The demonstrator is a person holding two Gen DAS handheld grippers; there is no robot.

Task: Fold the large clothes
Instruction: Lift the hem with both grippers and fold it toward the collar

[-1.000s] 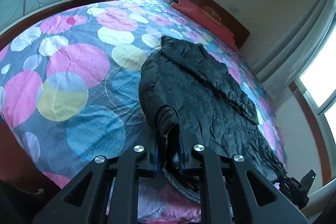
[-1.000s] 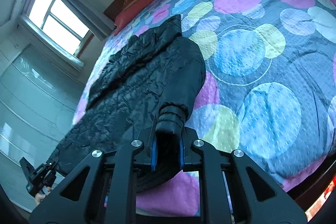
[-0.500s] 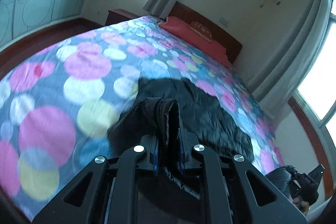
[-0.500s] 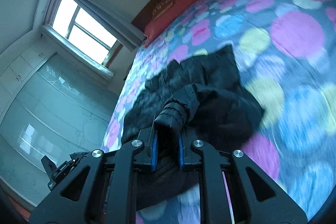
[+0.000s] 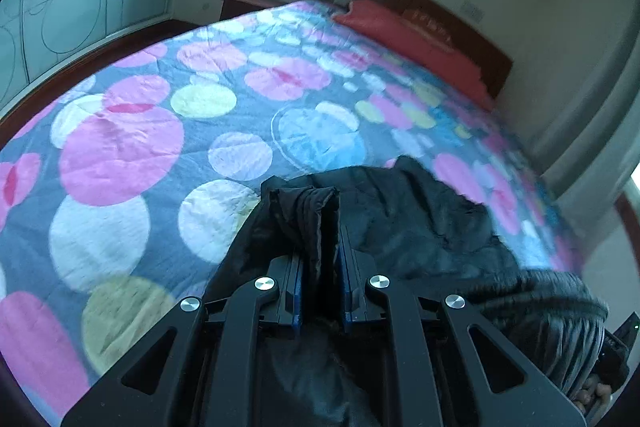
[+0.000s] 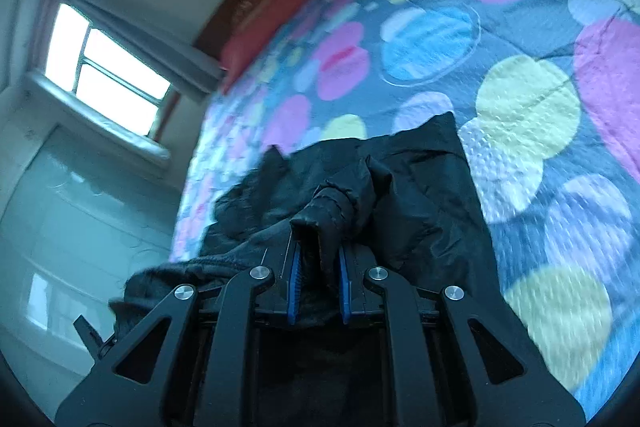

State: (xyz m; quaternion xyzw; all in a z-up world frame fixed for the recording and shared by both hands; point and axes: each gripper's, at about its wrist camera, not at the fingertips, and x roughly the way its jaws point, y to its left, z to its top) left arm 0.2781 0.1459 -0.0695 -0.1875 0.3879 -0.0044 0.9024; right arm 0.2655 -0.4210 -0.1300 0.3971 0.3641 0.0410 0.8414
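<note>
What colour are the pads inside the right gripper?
Blue pads, clearest in the right wrist view.

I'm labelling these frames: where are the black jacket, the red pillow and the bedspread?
black jacket (image 5: 420, 223), left wrist view, quilted body beyond the fingers.
red pillow (image 5: 404, 35), left wrist view, its top face.
bedspread (image 6: 528, 103), right wrist view, a yellow circle.

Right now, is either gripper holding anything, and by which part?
Both hold the black jacket: the left gripper pinches a bunched fold of fabric, the right gripper a bunched quilted edge, possibly a cuff.
</note>
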